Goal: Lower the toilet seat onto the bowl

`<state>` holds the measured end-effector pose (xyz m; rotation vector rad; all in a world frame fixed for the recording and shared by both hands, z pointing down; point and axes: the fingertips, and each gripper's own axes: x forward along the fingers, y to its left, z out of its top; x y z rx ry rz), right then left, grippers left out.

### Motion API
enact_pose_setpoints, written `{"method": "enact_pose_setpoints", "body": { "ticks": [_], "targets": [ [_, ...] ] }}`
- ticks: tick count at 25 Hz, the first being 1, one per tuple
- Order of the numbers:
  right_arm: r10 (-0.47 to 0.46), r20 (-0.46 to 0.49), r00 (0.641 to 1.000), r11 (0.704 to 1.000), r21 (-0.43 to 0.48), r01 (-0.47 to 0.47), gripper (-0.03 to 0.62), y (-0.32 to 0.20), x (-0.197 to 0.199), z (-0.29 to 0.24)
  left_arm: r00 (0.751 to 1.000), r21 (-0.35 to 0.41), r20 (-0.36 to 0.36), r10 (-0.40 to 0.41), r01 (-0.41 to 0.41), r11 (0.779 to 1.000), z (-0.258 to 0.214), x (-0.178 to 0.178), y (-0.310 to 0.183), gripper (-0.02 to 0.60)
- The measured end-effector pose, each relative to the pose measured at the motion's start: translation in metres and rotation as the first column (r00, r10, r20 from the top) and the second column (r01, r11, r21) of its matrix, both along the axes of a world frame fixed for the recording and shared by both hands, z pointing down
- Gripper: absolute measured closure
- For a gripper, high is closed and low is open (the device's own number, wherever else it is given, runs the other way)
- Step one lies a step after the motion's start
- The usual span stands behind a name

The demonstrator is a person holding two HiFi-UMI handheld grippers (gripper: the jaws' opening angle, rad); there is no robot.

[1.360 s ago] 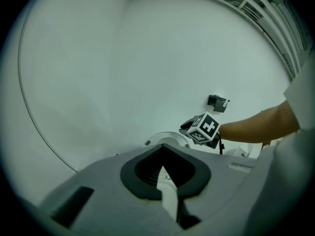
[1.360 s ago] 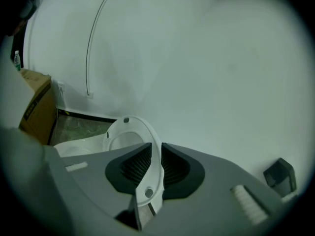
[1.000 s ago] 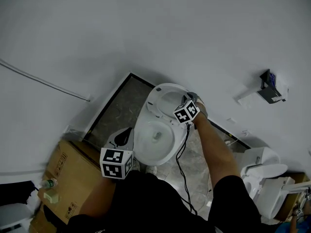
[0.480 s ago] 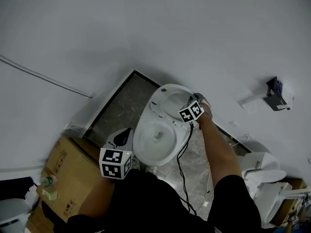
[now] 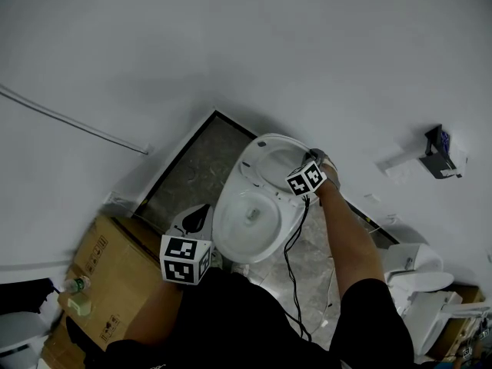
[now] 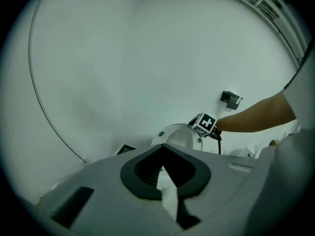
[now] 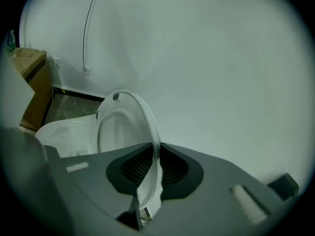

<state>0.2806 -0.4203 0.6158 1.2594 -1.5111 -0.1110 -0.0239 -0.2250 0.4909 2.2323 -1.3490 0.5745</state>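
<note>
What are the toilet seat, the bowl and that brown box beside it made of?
The toilet seat is thin, smooth white and faintly glossy, so probably plastic. The bowl is thicker white with bright glints, which looks like glazed ceramic. The box is matte brown with folded flaps and printed marks: cardboard.

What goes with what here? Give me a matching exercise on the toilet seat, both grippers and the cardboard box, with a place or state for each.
Things:
1. toilet seat
2. right gripper
3. left gripper
4. cardboard box

Places or states:
A. on the floor, at the head view's lower left
B. raised, off the bowl
C. clear of the toilet, nothing between its jaws
D. at the seat's rim

Pairs: 1-B, 2-D, 3-C, 4-A.

The right gripper's jaws are closing with the seat's rim between them.
</note>
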Motion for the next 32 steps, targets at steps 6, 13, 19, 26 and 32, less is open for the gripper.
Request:
{"method": "enact_pose_setpoints", "body": {
  "ticks": [6, 13, 19, 26, 32],
  "targets": [
    [-0.051, 0.03, 0.998, 0.998, -0.03, 0.052, 0.54, 0.02, -0.01, -0.002, 1.0, 0.001, -0.004, 0.018, -0.018, 1.0, 0.0, 0.009, 0.004, 0.572],
    [-0.087, 0.059, 0.994, 0.994, -0.061, 0.091, 0.537, 0.049, -0.03, -0.004, 0.999, 0.007, -0.013, 0.047, -0.047, 0.999, -0.001, 0.013, 0.015, 0.572],
    [-0.107, 0.092, 0.99, 0.991, -0.072, 0.114, 0.533, 0.078, -0.045, -0.001, 0.998, 0.018, -0.026, 0.063, -0.063, 0.998, -0.004, 0.016, 0.02, 0.572],
    [-0.164, 0.085, 0.983, 0.98, -0.102, 0.173, 0.536, 0.117, -0.073, 0.004, 0.996, 0.02, -0.045, 0.071, -0.071, 0.997, -0.003, 0.005, 0.024, 0.572],
    [-0.199, 0.116, 0.973, 0.963, -0.159, 0.216, 0.531, 0.154, -0.094, 0.014, 0.995, 0.013, -0.059, 0.083, -0.083, 0.996, 0.0, 0.006, 0.023, 0.572]
  ]
}}
